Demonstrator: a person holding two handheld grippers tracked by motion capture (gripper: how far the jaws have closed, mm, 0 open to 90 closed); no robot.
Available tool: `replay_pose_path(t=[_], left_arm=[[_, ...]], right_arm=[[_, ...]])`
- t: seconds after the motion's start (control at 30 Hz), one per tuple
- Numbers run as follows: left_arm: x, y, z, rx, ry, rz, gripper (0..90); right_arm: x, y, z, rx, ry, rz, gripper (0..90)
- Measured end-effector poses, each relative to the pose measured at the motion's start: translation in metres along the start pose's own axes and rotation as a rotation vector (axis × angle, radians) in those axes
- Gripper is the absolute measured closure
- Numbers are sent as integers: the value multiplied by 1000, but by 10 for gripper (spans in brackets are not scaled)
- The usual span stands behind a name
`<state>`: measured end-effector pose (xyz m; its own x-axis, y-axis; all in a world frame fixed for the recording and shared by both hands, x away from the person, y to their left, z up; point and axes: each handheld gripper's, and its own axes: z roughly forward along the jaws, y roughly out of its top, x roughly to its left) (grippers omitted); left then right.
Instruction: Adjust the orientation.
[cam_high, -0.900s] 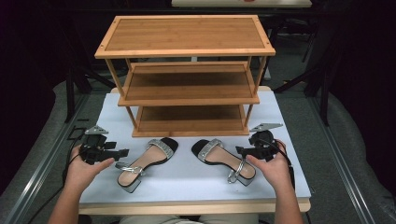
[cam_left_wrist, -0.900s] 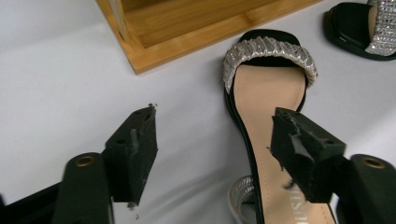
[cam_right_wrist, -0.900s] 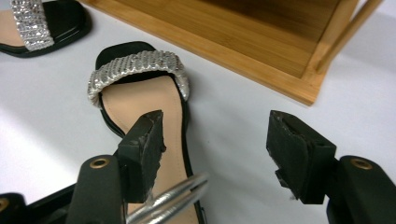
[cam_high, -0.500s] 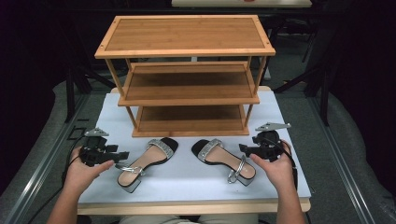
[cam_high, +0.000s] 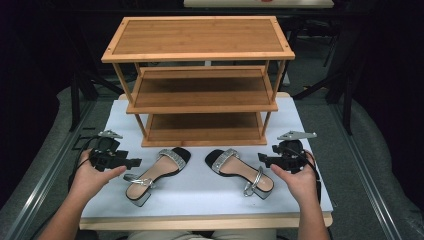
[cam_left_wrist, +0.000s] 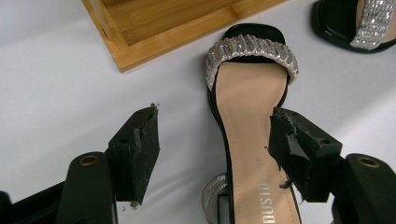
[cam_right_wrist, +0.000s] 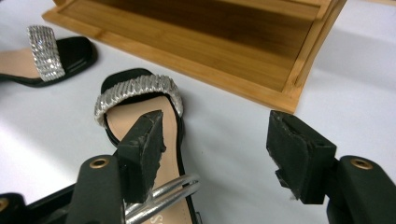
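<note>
High view: both sandals (cam_high: 155, 172) (cam_high: 240, 170) look light with stiff soles; grip mid-sole. Left tongs (cam_high: 131, 162) and right tongs (cam_high: 264, 159) gape, holding nothing.

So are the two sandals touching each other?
Apart. The high view shows a strip of white table between the left sandal and the right sandal.
</note>
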<state>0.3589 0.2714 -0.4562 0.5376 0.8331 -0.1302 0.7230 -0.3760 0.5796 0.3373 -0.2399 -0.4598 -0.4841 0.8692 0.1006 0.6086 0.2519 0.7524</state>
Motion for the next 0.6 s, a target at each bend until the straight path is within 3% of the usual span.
replay_pose_path(t=[0.07,0.27,0.4,0.43,0.6], left_arm=[[0,3,1,27,15,5,335],[-2,8,1,104,8,5,327],[-8,12,5,163,13,27,312],[-9,13,7,177,9,32,308],[-17,16,17,226,18,54,293]], right_arm=[[0,0,-1,-8,-1,1,360],[3,0,-1,-20,2,0,360],[6,0,3,-7,5,-7,361],[7,0,3,-1,34,-9,360],[8,0,3,-2,16,-14,360]])
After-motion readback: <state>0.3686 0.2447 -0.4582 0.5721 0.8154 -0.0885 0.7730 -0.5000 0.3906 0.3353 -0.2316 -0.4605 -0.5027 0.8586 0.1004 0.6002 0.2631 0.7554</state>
